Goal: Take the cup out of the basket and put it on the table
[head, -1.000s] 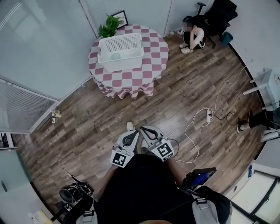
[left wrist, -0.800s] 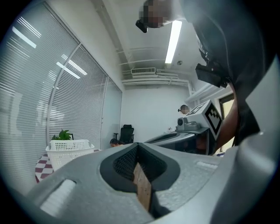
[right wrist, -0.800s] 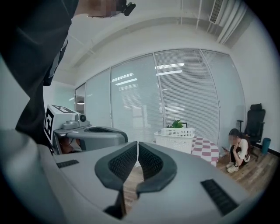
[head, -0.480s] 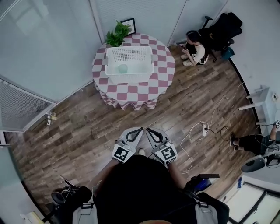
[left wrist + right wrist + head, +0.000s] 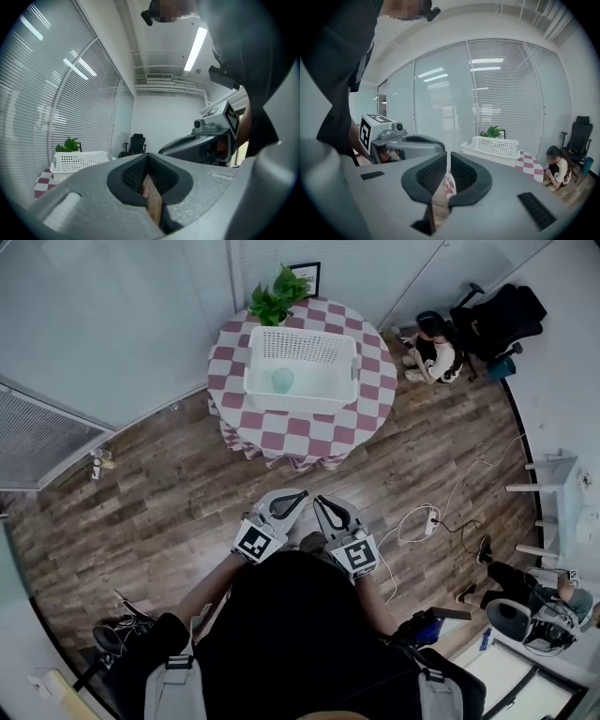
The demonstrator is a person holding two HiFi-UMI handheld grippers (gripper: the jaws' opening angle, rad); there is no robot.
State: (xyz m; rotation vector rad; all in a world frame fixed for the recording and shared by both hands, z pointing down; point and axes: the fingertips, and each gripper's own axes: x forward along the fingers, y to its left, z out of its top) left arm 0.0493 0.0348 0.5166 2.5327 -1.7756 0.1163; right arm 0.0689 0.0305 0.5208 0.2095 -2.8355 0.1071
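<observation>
a: where is the cup?
b: the small pale green cup (image 5: pixel 282 380) sits inside the white plastic basket with little holes (image 5: pixel 302 401), near its left side. the basket stands on the round table with the red and white checked cloth (image 5: pixel 309 432), just beside a green leafy plant (image 5: pixel 277 298).
a: why is nobody holding it?
b: the one doing the job stands well apart from the table, out on the brown wooden floor (image 5: pixel 159 502). both tools are kept close to the body, side by side, pointing at the table. i think that is just how you carry them on the way over.
a: does the left gripper (image 5: pixel 298 494) have anything?
b: no. its two grey jaws are squeezed together with nothing between them. only a thin slit shows.
a: and the right gripper (image 5: pixel 322 500)?
b: the same, pressed closed and empty.
a: why closed?
b: my guess is there is nothing to grab yet. they must spread apart before they fit round the cup.
a: will it be tricky?
b: the basket walls stand all around the cup, so a gripper likely has to come in from above and lift it up. the bare cloth in front of the basket looks like a good spot to set it down.
a: anyone in the way?
b: a seated person (image 5: pixel 436 348) is beyond the table, by a black chair (image 5: pixel 502 315), well off the path.
</observation>
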